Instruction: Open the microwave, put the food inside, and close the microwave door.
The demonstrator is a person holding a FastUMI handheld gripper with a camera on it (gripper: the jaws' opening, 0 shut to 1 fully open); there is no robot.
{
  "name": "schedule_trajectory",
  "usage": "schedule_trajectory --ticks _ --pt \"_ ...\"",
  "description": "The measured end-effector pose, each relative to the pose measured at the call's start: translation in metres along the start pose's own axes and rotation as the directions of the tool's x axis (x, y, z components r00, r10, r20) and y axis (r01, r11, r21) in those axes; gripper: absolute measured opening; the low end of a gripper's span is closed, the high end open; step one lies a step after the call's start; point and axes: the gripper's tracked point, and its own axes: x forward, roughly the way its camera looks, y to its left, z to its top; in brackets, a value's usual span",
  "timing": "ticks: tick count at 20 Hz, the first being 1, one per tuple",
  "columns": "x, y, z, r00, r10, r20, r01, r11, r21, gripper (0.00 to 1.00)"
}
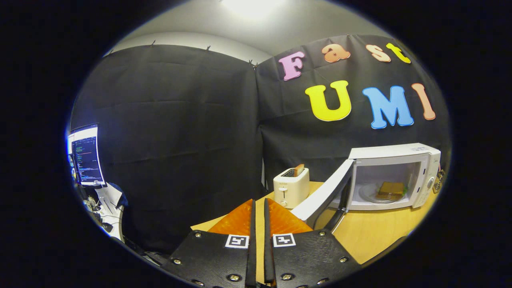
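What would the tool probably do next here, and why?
Probably swing toward the open microwave door and push it closed. The food already sits on the plate inside the microwave, the door stands wide open just beside the fingers, and the tool is nearly shut with nothing between its fingers.

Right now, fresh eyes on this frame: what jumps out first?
The white microwave on the wooden table, beyond the fingers, stands with its door swung wide open toward the gripper. Inside, the food already sits on a plate. The gripper's fingers are nearly together, holding nothing, and just beyond them stands a white toaster with a slice sticking up.
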Motion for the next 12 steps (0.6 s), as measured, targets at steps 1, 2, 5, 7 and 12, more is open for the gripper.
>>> schedule_trajectory --ticks 1,2,5,7,12 --pt "0.006 -0.002 -0.004 1.0 -0.011 -0.009 0.011 1.0 -0.003 0.08" --pt "0.012 -0.004 -0.01 1.0 -0.016 -0.023 0.016 1.0 0.001 0.08" --pt "0.019 -0.009 -0.033 0.996 -0.012 -0.093 0.015 0.999 0.034 0.01" --pt "0.019 -0.012 -0.042 0.994 -0.004 -0.109 0.009 0.999 0.046 0.01" --pt "0.002 -0.031 -0.031 0.996 -0.077 -0.038 0.076 0.997 -0.015 0.01"
